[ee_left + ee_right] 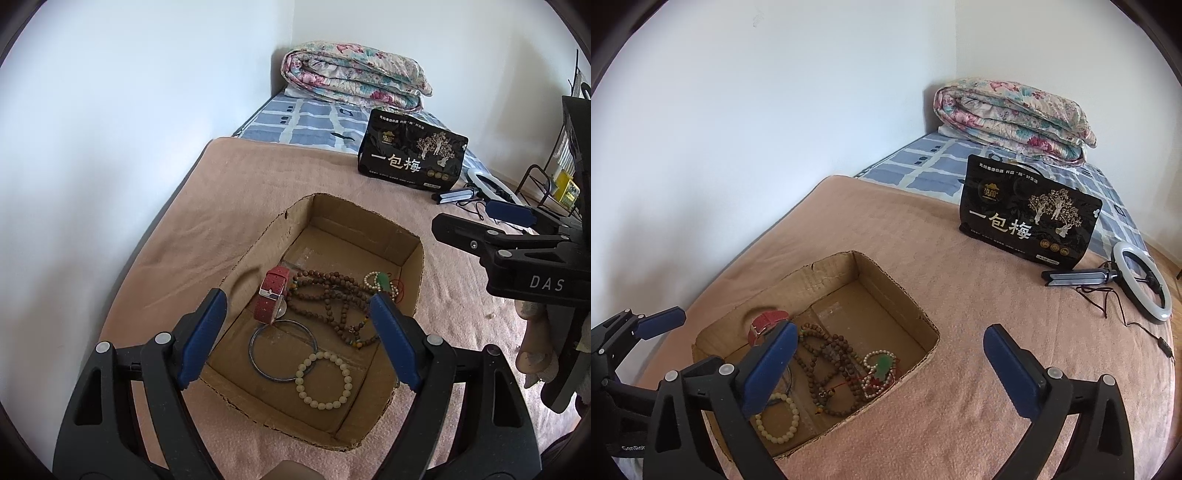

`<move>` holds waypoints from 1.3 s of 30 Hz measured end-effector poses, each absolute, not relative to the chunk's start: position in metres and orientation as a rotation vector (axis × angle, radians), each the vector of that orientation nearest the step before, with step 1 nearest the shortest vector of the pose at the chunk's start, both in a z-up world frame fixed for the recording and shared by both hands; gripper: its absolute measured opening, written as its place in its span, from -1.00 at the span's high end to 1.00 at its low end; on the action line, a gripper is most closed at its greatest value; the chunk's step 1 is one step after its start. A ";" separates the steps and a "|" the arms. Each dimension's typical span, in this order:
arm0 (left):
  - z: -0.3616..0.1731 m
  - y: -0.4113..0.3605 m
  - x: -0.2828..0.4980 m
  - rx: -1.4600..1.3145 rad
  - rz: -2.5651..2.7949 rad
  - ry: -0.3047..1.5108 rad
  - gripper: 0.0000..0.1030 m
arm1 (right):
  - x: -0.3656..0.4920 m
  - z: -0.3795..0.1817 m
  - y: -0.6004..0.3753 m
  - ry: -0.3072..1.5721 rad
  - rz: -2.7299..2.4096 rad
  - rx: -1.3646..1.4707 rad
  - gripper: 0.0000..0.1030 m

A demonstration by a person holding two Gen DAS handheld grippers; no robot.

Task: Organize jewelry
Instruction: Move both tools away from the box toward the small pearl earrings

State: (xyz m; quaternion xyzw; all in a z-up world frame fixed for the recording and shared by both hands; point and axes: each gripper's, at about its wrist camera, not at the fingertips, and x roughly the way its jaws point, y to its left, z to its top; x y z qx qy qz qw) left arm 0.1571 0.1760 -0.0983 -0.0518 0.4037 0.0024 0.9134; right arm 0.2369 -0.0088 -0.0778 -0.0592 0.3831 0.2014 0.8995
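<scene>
Open left hand-held gripper (297, 325) over cardboard box (413, 266), ring light (1145, 284) right-wrist-only

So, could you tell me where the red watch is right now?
The red watch lies inside the cardboard box, against its left wall in the left wrist view, just left of the brown bead necklace and above the thin metal bangle.

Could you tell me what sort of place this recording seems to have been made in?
Most likely a bedroom in a home. The work surface is a bed with a pinkish cover, set in a corner of plain white walls; a folded floral quilt lies at its far end. A cardboard box holding jewelry sits on the bed.
</scene>
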 end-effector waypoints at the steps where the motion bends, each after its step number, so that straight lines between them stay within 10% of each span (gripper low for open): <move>1: -0.097 0.175 0.157 -0.105 0.003 0.829 -0.60 | 0.235 -0.076 -0.010 0.788 0.413 -0.126 -0.99; 39: -0.061 0.044 0.133 -0.003 -0.239 0.759 -0.60 | 0.125 -0.032 -0.204 0.709 0.131 -0.004 -0.99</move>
